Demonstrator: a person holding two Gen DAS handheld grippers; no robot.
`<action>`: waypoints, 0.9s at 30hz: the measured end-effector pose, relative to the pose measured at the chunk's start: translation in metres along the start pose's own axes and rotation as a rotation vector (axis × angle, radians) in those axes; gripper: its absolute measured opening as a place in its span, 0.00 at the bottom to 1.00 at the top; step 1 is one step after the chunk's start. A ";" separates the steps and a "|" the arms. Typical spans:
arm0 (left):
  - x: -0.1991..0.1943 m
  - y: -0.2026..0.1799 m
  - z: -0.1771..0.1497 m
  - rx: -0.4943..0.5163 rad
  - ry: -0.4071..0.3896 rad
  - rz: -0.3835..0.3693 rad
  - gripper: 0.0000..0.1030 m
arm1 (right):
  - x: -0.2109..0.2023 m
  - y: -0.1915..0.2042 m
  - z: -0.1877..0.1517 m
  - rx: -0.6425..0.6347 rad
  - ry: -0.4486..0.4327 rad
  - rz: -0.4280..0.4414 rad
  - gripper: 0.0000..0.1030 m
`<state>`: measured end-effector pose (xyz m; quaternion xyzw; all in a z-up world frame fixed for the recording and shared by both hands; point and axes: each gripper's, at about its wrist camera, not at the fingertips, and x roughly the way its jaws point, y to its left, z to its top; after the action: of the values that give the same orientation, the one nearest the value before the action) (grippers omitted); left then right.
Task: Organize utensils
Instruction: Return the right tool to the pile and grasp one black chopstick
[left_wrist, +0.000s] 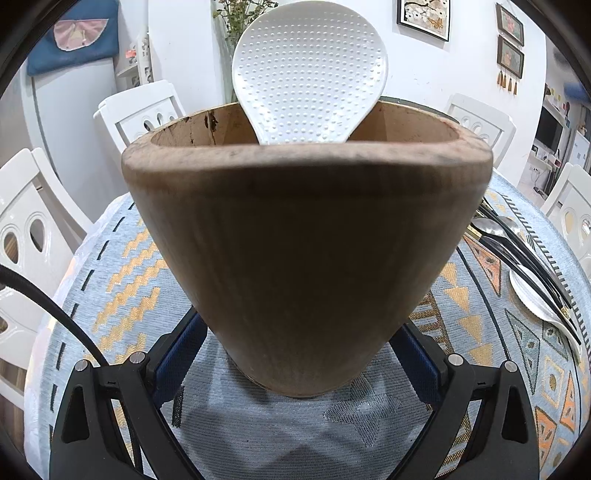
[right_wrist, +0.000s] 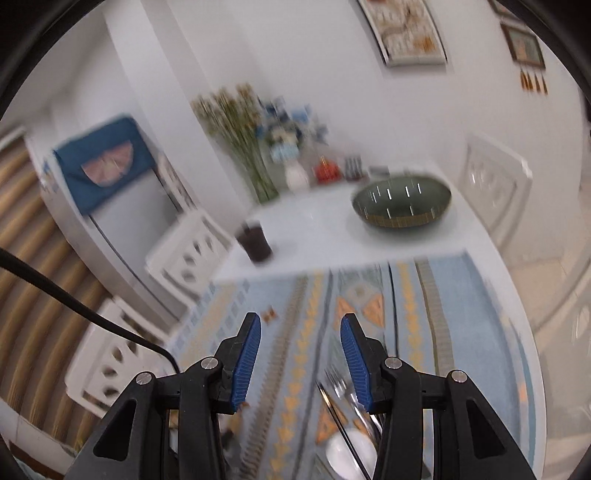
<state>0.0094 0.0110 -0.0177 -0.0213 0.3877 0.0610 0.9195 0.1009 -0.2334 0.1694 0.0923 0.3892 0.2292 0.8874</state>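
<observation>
In the left wrist view a brown wooden utensil holder (left_wrist: 306, 251) stands upright on the patterned tablecloth (left_wrist: 122, 280). A white dimpled rice paddle (left_wrist: 310, 74) stands in it, head up. My left gripper (left_wrist: 299, 354) is shut on the holder near its base, one blue pad on each side. Loose spoons, a fork and black chopsticks (left_wrist: 524, 258) lie on the cloth to the right. In the blurred right wrist view my right gripper (right_wrist: 301, 325) is open and empty above the cloth, with a fork, chopsticks and a white spoon (right_wrist: 351, 424) below it.
White chairs (left_wrist: 33, 236) ring the table. At the far end of the table stand a dark green bowl (right_wrist: 402, 203), a dark cup (right_wrist: 255, 240), a vase of dried flowers (right_wrist: 243, 147) and small jars. A black cable (right_wrist: 81, 306) hangs at left.
</observation>
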 end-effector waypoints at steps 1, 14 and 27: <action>0.000 0.000 0.000 0.000 0.000 0.000 0.96 | 0.008 -0.002 -0.004 -0.004 0.027 0.003 0.42; 0.000 -0.002 -0.001 0.001 0.002 0.001 0.96 | 0.120 -0.026 -0.072 -0.119 0.391 -0.006 0.42; 0.001 -0.004 0.000 0.003 0.006 0.004 0.96 | 0.169 -0.022 -0.086 -0.187 0.508 -0.100 0.31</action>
<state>0.0105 0.0066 -0.0180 -0.0195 0.3908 0.0620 0.9182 0.1448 -0.1728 -0.0061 -0.0700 0.5806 0.2356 0.7762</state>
